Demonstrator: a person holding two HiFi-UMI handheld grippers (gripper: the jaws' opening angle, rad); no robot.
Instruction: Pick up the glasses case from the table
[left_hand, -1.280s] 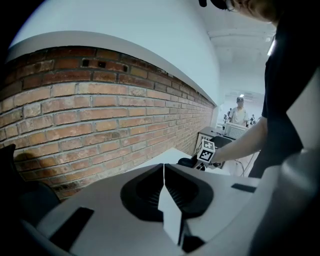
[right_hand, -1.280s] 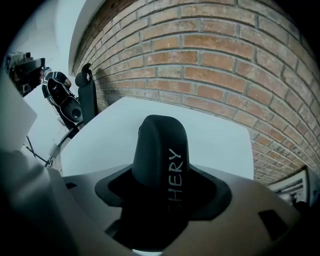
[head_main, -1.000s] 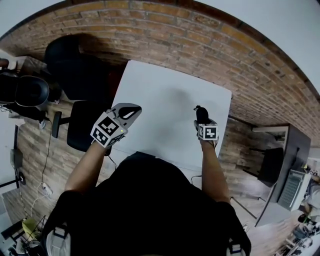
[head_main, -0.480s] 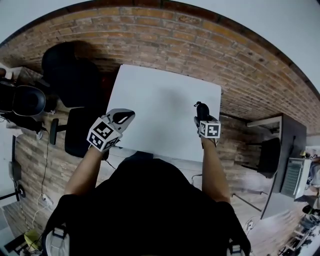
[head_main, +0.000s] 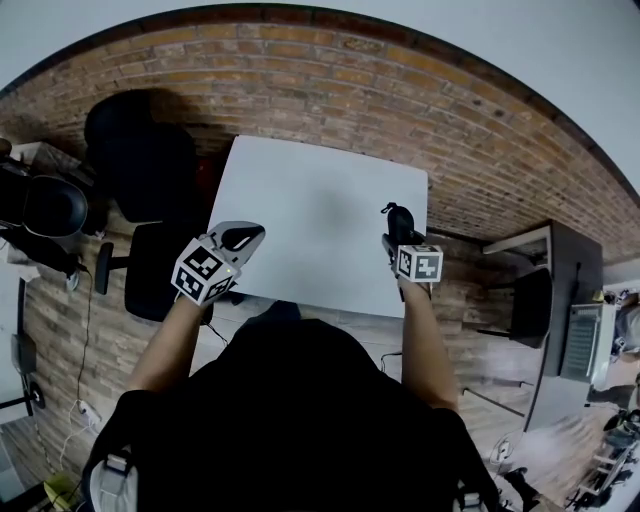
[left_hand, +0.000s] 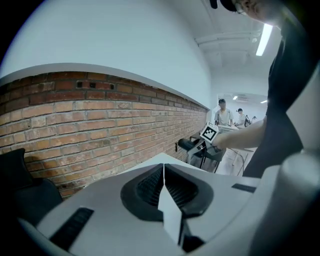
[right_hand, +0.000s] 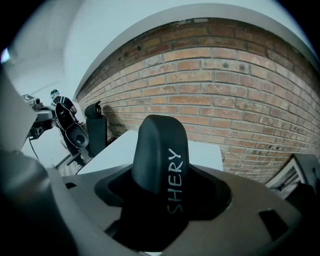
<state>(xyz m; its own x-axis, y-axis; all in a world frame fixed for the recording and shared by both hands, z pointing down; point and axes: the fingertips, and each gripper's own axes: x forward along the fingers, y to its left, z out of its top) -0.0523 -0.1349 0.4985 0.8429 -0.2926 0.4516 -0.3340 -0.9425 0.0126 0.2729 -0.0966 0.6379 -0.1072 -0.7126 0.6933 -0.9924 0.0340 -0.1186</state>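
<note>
The white table (head_main: 320, 180) is sitting bare under the person, and the glasses case (head_main: 400, 222) is hanging just over its right edge, apparently clear of the surface. The likeliest trouble is therefore a drop. If the grip is easing or the hand is swinging outward, the case could miss the table and fall to the floor (head_main: 60, 300). The shell looks smooth and rounded, and it is being pinched low down with most of its length sticking out beyond the jaws. A quick tilt could therefore make it pivot or slide free. Both arms are reaching forward from the body. The right forearm (head_main: 425, 330) is stretching toward the table's right edge, and the left forearm (head_main: 165, 340) is angling out to the near left corner. The right gripper (head_main: 399, 236) is pointing forward and down, its jaws standing wide around the dark case. The left gripper (head_main: 240, 238) is hovering over the left edge with its jaws pressed together on nothing.
</note>
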